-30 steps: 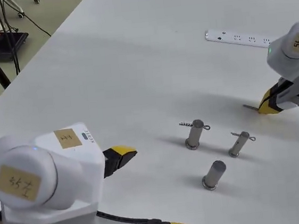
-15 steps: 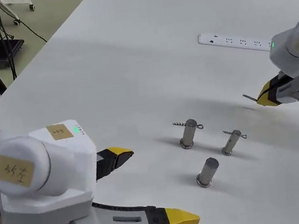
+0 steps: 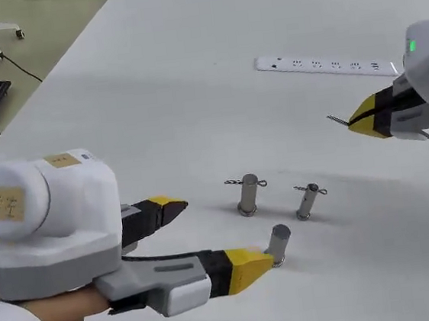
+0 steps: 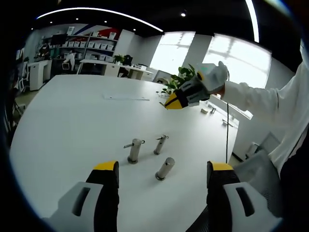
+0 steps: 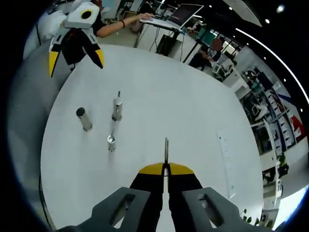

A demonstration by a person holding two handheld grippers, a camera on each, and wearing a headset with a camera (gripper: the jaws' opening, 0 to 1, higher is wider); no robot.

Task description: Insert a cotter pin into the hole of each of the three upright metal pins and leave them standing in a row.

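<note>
Three metal pins stand upright on the white table (image 3: 155,105). The far-left pin (image 3: 247,195) and the right pin (image 3: 305,201) each carry a cotter pin through the top. The near pin (image 3: 278,244) has none. My left gripper (image 3: 211,236) is open at the lower left, one yellow fingertip (image 3: 248,264) close beside the bare pin (image 4: 165,168). My right gripper (image 3: 365,120) hovers above and to the right of the pins, shut on a cotter pin (image 5: 166,150) that pokes out past its tips (image 3: 337,121).
A white power strip (image 3: 327,64) lies on the table beyond the pins. In the right gripper view a person works at a laptop (image 5: 181,14) past the table's far edge. The floor drops off at the table's left edge.
My left gripper has come forward and right, so its lower fingertip now sits by the bare pin. The right gripper still holds its cotter pin above the table. The head camera has shifted.
</note>
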